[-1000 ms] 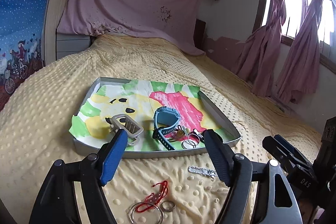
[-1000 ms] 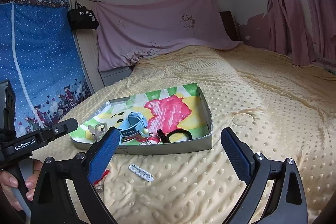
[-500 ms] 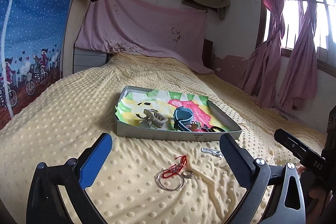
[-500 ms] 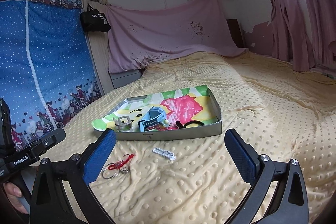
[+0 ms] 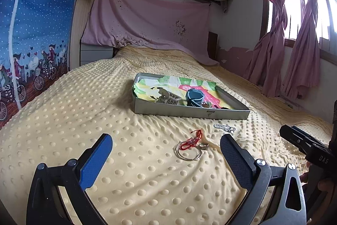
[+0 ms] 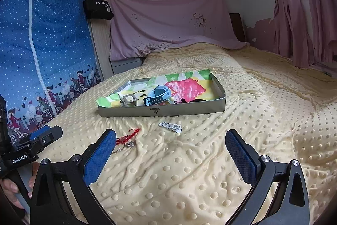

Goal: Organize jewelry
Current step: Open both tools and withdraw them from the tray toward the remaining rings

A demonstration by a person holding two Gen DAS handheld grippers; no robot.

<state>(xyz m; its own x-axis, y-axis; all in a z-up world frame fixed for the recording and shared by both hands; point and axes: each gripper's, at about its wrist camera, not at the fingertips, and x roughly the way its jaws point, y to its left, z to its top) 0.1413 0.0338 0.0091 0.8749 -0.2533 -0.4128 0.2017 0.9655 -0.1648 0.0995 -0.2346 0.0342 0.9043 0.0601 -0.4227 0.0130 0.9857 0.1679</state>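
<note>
A grey tray (image 5: 189, 113) (image 6: 189, 109) with a colourful paper lining sits on the yellow bed. It holds a blue watch (image 5: 194, 97) (image 6: 158, 96), a beige hair clip (image 5: 168, 98) (image 6: 128, 99) and small dark pieces. On the blanket in front lie a red cord (image 5: 194, 138) (image 6: 128, 136), a silver bangle (image 5: 188, 152), a small ring (image 5: 204, 146) (image 6: 130, 144) and a white beaded hair clip (image 5: 224, 128) (image 6: 170, 126). My left gripper (image 5: 166, 158) is open, well back from them. My right gripper (image 6: 170, 156) is open and empty too.
The dotted yellow blanket (image 5: 84, 119) covers the whole bed. A blue patterned wardrobe (image 6: 42, 56) stands on the left, pink curtains (image 5: 294, 56) on the right, a pink sheet (image 6: 168, 28) over the headboard. A hand (image 6: 12, 187) holds the left gripper's handle.
Both grippers have pulled back from the tray and opened wider. The loose jewelry on the blanket now lies farther ahead of the fingers.
</note>
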